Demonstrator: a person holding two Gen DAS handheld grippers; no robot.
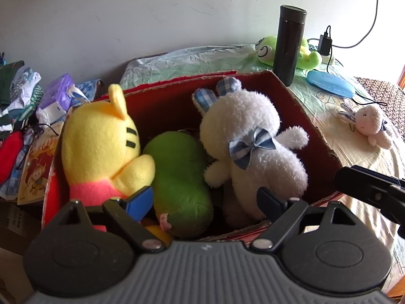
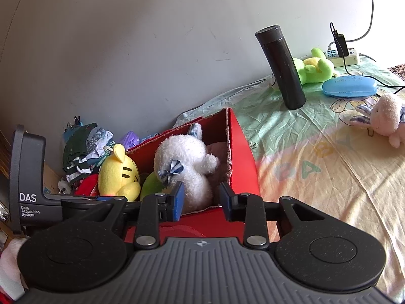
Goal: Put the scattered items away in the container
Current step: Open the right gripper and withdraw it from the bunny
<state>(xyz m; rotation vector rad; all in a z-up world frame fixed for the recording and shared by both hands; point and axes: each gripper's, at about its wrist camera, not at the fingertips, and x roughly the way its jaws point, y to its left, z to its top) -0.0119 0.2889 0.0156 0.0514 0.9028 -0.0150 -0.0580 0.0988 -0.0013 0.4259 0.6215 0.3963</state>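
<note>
Nearest in the left wrist view, the left tool (image 1: pixel 202 200) is held over the near edge of the red box (image 1: pixel 316 136), its jaws spread wide with nothing pressed between them. In the right wrist view the right tool (image 2: pixel 201 201) is seen just before the same box, its jaws parted but narrower, empty, with the white rabbit (image 2: pixel 187 167) behind the gap and untouched. Inside the box three plush toys are packed: a yellow toy (image 1: pixel 101 147) at 9 o'clock, a green toy (image 1: pixel 177 177) in the middle and the white rabbit at 3 o'clock. A placing step appears finished, and the next fetch is judged to be due. Farther off on the bed sheet (image 2: pixel 329 190), well apart from the box, a small pink rabbit (image 2: pixel 387 119) lies at 2 o'clock; beyond it a blue case (image 2: pixel 349 86), a dark flask (image 2: pixel 281 68) standing upright and a green frog plush (image 2: pixel 314 67) remain out. The right tool would have to be carried across to the pink rabbit, opened wider and closed on its body.
</note>
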